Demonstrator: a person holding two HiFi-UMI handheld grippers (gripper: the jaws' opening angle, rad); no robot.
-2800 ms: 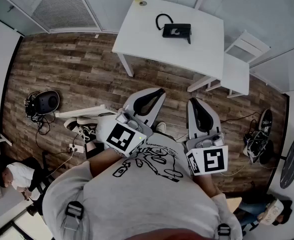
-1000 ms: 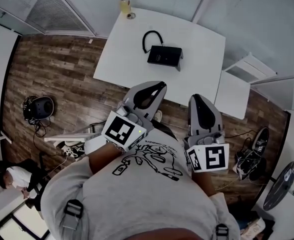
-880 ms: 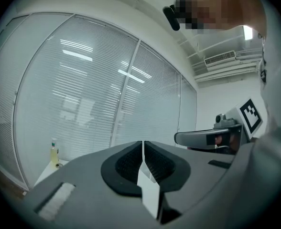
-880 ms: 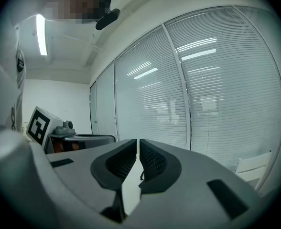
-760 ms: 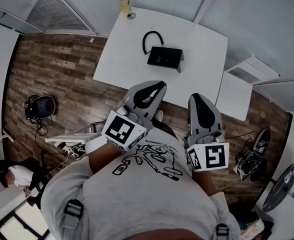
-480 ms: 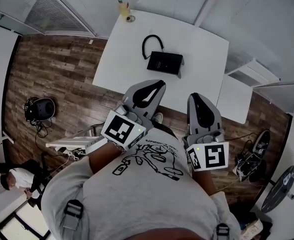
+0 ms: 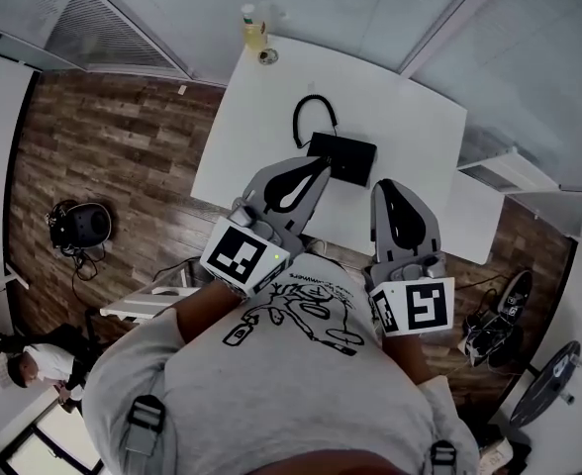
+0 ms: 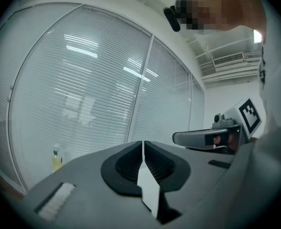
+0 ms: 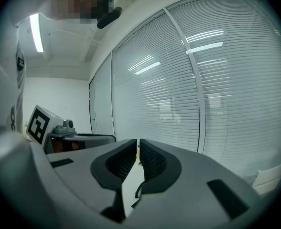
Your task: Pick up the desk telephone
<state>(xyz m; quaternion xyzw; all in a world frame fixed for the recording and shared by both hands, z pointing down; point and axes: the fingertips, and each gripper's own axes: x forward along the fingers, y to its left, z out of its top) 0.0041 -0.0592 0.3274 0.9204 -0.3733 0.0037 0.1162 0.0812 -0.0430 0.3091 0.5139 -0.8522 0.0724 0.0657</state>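
- White table [image 7: 251, 127] fills the twelve o'clock half of the head view; nothing is lifted off it yet.
- Left gripper [image 7: 315, 167] and right gripper [image 7: 388, 188] hover over its near edge, jaws pressed together, empty.
- Desk telephone [image 7: 342, 158] lies untouched at ten o'clock from the right tips; opening, grasping and lifting remain.

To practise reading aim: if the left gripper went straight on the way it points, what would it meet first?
Probably the telephone; the left gripper points at it, though it might pass above.
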